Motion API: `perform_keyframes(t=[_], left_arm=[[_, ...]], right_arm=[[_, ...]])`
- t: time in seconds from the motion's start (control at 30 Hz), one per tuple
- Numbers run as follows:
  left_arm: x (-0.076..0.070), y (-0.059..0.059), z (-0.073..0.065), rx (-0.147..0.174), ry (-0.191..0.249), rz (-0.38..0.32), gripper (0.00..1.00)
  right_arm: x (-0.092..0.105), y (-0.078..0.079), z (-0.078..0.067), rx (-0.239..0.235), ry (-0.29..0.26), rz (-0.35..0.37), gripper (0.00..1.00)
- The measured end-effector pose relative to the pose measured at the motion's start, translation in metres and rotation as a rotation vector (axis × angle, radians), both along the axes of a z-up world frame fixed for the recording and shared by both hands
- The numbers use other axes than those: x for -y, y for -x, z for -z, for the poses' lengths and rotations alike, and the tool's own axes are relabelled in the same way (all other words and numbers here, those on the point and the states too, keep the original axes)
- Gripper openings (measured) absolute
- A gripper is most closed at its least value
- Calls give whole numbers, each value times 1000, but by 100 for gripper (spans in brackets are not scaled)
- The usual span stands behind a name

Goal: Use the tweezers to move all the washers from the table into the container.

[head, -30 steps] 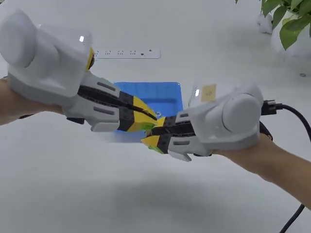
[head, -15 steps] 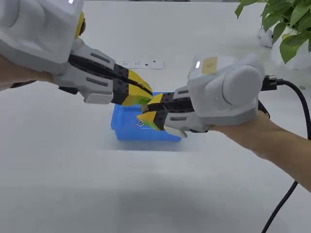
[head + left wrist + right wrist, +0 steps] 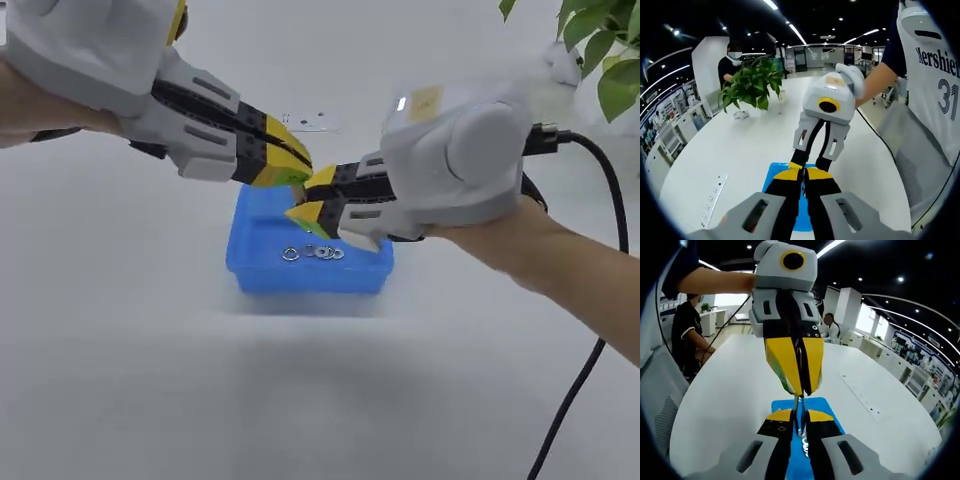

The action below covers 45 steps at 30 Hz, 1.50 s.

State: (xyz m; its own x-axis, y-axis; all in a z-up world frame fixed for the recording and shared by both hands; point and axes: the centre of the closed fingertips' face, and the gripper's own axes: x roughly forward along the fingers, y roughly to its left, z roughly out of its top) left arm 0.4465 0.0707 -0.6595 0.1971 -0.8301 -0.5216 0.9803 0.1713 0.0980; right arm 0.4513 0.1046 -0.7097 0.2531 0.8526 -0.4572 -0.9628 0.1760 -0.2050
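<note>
We see the left gripper (image 3: 297, 177) reaching in from 10 o'clock and the right gripper (image 3: 300, 213) from 3 o'clock. They meet tip to tip, each with its jaws pressed together on the thin tweezers (image 3: 799, 415) that run between them. Just below, at 6 o'clock, sits the blue container (image 3: 300, 278) with several washers (image 3: 324, 252) inside by its near wall. Farther off lie a power strip (image 3: 305, 122) at 12 o'clock and a plant (image 3: 605, 55) at 2 o'clock.
</note>
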Motion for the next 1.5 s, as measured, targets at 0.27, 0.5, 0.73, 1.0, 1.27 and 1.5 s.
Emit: perform_keyframes(t=[0.27, 0.5, 0.73, 1.0, 1.27, 1.5], left_arm=[[3, -13, 30, -40, -18, -4, 6], [6, -20, 47, -68, -19, -15, 6], [5, -21, 50, -75, -25, -22, 6], [4, -16, 50, -70, -45, -23, 6], [6, -13, 43, -47, -49, -15, 6], [7, -8, 26, -17, -32, -8, 6]], right_arm=[[1, -17, 33, -48, 21, 5, 10], [4, -19, 48, -74, 28, 8, 10], [4, -20, 52, -90, 28, 12, 10], [1, -20, 53, -91, 31, 12, 11], [6, -20, 49, -82, 35, 25, 14], [10, -16, 40, -84, 17, 27, 12]])
